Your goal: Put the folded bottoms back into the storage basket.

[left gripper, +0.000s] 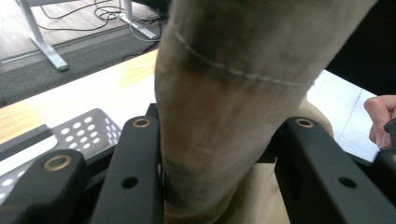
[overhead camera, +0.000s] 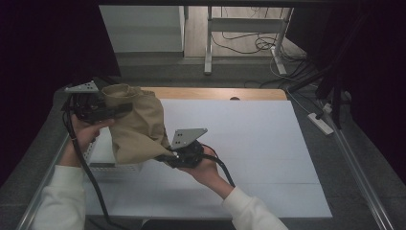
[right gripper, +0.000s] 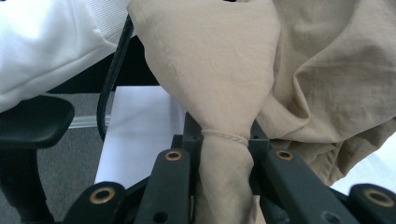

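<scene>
Dim room, dark curtains at both sides, grey floor beyond with desk legs and loose cables; in front, a white-topped table with a wooden strip along its far edge. Over the table's near-left part, lifted clear of the top, one tan cloth, bunched and hanging between two grippers. Left gripper at the cloth's upper fold, toward the left edge, jaws clenched on a thick roll of the fabric. Right gripper lower and nearer the middle, jaws clenched on a hemmed, pinched corner. Beneath the cloth, at the left edge, one white perforated basket, its holed wall plain in the left gripper view.

Risks, as judged: thick roll in the left jaws likely to creep out if pulled apart too briskly, since bulk keeps the pads from biting evenly. Thin corner in the right jaws apt to slip past the hem under a sideways tug. Hanging slack liable to snag the basket rim and drag it.

Count: one cloth, one basket, two grippers, two hands, one table.
</scene>
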The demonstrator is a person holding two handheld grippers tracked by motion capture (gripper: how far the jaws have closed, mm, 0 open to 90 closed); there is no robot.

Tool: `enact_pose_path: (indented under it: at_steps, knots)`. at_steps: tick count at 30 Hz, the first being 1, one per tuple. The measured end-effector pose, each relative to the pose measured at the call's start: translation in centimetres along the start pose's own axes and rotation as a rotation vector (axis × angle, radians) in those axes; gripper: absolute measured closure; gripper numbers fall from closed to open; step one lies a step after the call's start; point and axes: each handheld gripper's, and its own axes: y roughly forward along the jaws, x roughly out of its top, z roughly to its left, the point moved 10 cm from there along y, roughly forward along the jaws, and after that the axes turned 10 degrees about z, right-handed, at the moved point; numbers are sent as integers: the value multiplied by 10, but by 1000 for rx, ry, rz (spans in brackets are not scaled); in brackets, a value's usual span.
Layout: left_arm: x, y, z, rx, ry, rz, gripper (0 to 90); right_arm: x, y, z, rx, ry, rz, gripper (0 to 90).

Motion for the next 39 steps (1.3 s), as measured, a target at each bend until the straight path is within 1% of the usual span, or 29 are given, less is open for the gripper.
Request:
enact_pose_path:
  at_steps: [7,13,25,39]
  knots:
    - [-5,-9,14,23,-20,10,629,10,13,-2,8,-7,6,768]
    - [-6,-9,23,46,-24,40,629,17,24,-3,11,-11,21,768]
    - [-13,-9,38,55,-49,53,628,22,38,-7,17,-4,36,768]
    - [-19,-15,51,73,-62,67,628,30,51,-9,24,4,43,768]
